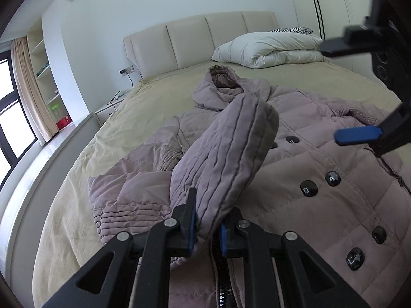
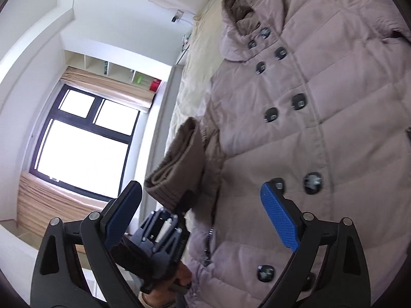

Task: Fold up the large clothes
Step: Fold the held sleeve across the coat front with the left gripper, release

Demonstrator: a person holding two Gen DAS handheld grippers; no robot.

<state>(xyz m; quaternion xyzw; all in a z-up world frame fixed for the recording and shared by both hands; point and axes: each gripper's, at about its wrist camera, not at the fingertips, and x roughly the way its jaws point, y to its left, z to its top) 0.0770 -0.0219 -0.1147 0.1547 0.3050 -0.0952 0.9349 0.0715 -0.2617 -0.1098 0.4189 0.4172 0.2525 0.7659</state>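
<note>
While a mauve quilted coat (image 1: 321, 154) lies spread front-up across a bed (image 1: 115, 133) with a beige sheet, the left gripper (image 1: 208, 228) holds the cuff end of one sleeve (image 1: 226, 148), its jaws clamped on the fabric, lifting it above the coat's left side. To the right, the right gripper (image 2: 203, 218) hovers over the coat's buttoned front, jaws wide apart, gripping nothing. Dark buttons (image 2: 299, 101) run in two rows down the coat. Its hood (image 1: 223, 77) points toward the far padded headboard (image 1: 205, 38), near a folded white duvet (image 1: 269, 48).
</note>
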